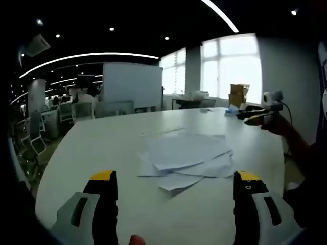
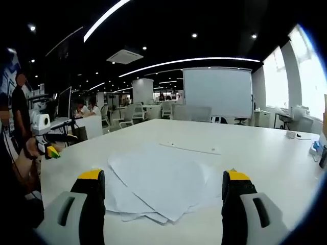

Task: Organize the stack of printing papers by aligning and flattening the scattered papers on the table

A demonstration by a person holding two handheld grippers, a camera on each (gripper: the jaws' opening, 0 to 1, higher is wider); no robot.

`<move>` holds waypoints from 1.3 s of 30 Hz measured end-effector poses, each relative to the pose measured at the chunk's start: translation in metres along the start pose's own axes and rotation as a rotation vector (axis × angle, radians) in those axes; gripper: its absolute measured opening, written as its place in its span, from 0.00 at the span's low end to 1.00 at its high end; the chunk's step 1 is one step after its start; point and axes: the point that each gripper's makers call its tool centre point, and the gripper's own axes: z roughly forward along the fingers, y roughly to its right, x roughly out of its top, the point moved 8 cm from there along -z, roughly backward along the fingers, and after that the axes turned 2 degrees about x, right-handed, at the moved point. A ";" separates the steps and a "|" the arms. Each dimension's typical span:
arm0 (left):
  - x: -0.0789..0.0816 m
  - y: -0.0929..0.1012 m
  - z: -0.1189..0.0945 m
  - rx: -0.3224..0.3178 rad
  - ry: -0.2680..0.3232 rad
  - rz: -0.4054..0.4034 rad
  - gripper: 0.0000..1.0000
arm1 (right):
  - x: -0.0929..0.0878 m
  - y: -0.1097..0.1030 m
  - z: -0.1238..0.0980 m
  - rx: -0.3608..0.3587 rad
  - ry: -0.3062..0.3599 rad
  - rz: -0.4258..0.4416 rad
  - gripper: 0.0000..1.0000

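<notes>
A loose pile of white printing papers (image 1: 186, 158) lies fanned out and askew on the white table (image 1: 102, 143). My left gripper (image 1: 175, 178) hovers just in front of the pile, open, with its yellow-tipped jaws wide apart and nothing between them. The right gripper (image 1: 254, 120) comes in from the right beyond the pile, held in a hand. In the right gripper view the same papers (image 2: 158, 184) spread out just ahead of my right gripper (image 2: 163, 177), which is open and holds nothing. The left gripper's tip (image 2: 51, 151) shows at the left edge.
A thin strip (image 2: 189, 148) lies on the table beyond the papers. Small items (image 2: 317, 148) sit near the table's right edge. A whiteboard (image 2: 217, 92), office chairs (image 2: 127, 115) and a cardboard box (image 1: 238, 94) stand further back. A person (image 2: 20, 117) stands at the left.
</notes>
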 end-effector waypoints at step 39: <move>0.010 0.008 -0.004 -0.023 0.044 0.002 0.96 | 0.004 0.028 0.049 -0.006 0.026 0.068 0.90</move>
